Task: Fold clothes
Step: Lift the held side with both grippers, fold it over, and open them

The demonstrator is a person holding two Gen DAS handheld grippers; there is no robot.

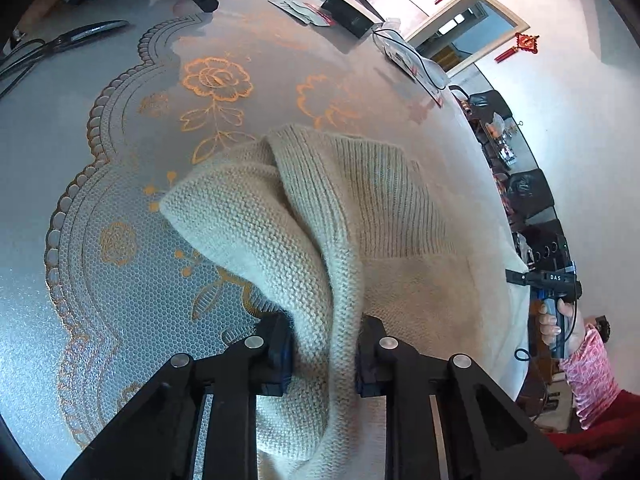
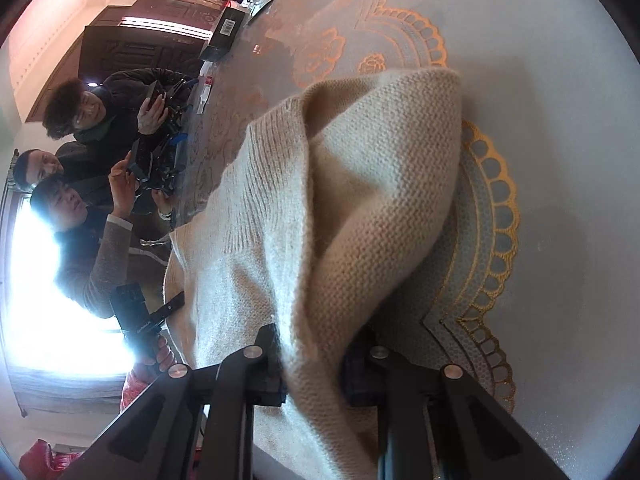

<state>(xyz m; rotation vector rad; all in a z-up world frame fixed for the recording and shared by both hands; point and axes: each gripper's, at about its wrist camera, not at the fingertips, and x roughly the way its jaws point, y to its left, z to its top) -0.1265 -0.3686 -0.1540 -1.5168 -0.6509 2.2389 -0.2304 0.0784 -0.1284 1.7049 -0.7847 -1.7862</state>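
Two hand-held grippers, left hand-held gripper (image 1: 326, 354) and right hand-held gripper (image 2: 314, 364), each pinch one cream knit sweater (image 1: 304, 216) above one table (image 1: 36, 160).

The bench (image 1: 48, 152) is covered by a lace-patterned mat (image 1: 132, 280); a cream sweater (image 1: 384, 208), scissors (image 1: 68, 38) and what may be a black box (image 1: 349, 15) are laid on it.

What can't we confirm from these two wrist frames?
- Left wrist view: how much fabric the left gripper has pinched; the cream sweater covers the fingertips.
- Right wrist view: the same for the right gripper; the knit drapes over its pads.
- Both views: the sweater's lower edge, cut off by the frame bottom, and how many layers are folded.
- Left wrist view: small items on the table at its far edge, too small.
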